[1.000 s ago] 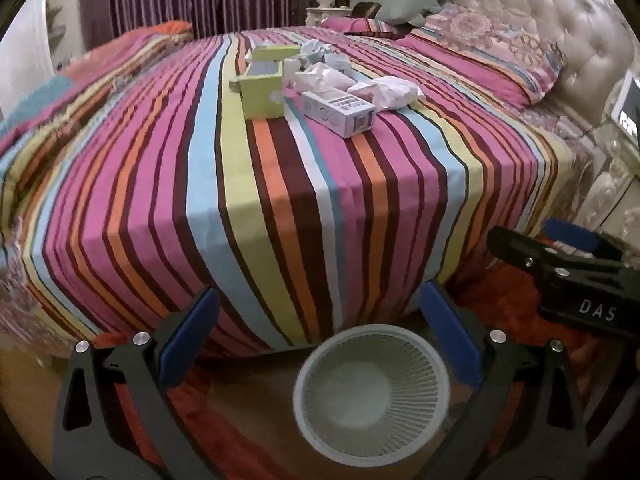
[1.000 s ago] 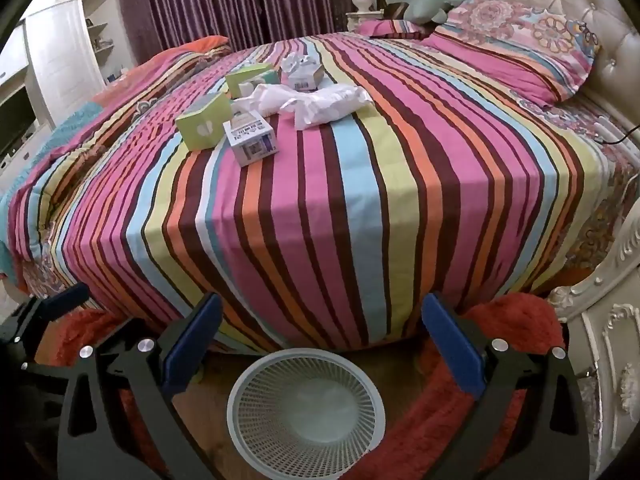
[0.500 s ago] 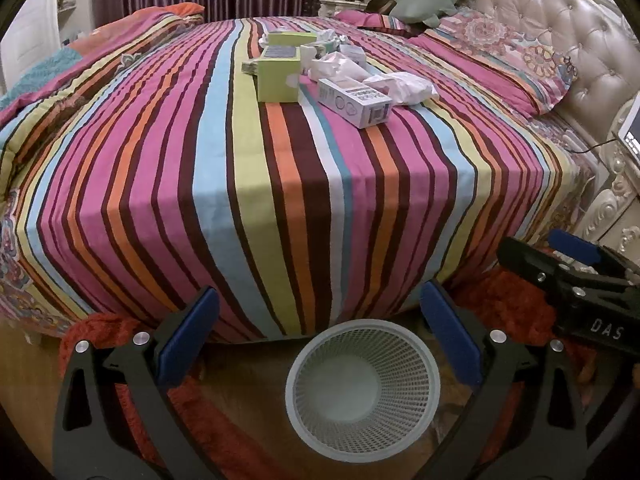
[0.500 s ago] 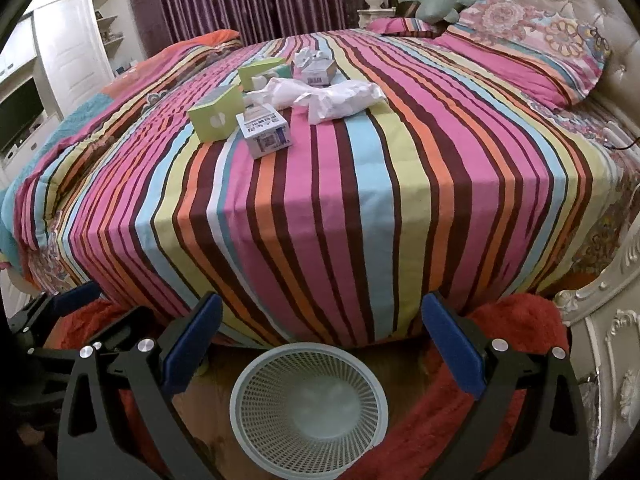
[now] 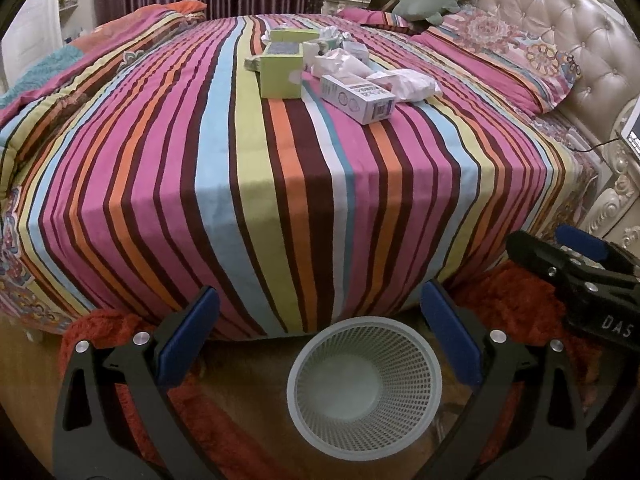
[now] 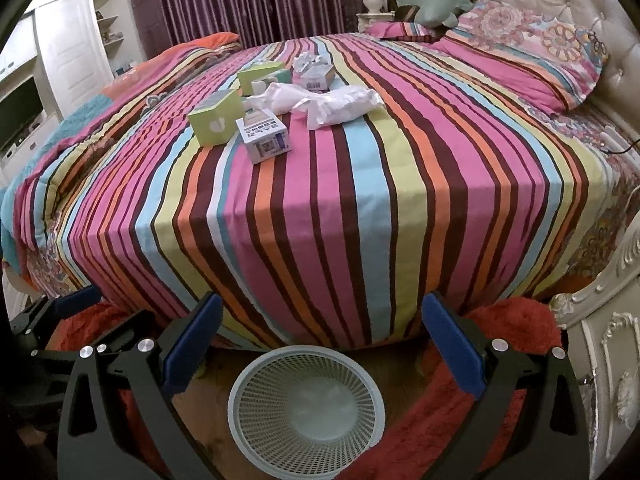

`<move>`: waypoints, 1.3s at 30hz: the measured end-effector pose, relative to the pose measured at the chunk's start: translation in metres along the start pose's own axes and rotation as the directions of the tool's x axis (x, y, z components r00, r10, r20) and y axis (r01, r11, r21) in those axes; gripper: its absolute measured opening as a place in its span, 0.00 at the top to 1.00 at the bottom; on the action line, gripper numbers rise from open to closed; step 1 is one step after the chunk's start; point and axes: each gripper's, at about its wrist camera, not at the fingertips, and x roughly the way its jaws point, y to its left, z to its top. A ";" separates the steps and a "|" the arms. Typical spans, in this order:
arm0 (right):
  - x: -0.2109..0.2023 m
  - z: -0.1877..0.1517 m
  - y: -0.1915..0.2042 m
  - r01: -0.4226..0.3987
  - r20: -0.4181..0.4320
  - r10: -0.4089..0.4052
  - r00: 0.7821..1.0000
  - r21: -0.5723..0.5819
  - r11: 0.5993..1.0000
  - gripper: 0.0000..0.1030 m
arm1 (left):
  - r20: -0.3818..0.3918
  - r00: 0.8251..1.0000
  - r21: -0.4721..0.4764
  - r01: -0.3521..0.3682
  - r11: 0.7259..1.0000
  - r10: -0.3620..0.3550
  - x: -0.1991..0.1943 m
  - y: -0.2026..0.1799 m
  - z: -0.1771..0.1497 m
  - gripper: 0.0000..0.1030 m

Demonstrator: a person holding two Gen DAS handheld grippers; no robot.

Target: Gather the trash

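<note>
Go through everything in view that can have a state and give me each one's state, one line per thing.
Left tongs: open, holding nothing.
Right tongs: open, holding nothing.
Mesh wastebasket: upright on the floor by the bed, no trash inside.
White printed carton: closed, lying on the bedspread.
Green box: closed, resting on the bedspread.
Crumpled white wrappers: loose on the bedspread, uncollected.
Striped bedspread: spread flat over the bed.

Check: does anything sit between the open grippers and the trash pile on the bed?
Nothing visible does. Only bare striped bedspread lies between the right gripper, the left gripper and the boxes and wrappers; the basket stands on the floor below.
</note>
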 end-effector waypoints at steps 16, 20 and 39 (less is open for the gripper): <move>0.001 -0.001 -0.001 0.010 -0.007 -0.010 1.000 0.004 1.000 0.07 | -0.005 1.000 -0.017 -0.004 1.000 0.004 0.003 0.004 0.001 0.06; 0.002 -0.001 0.000 0.013 -0.014 -0.013 1.000 0.001 1.000 0.07 | -0.003 1.000 -0.017 0.003 1.000 -0.003 0.002 0.004 0.001 0.06; 0.009 -0.003 -0.002 0.013 -0.048 -0.013 0.999 0.008 1.000 0.07 | -0.009 1.000 -0.006 0.018 1.000 -0.018 0.004 0.000 0.001 0.06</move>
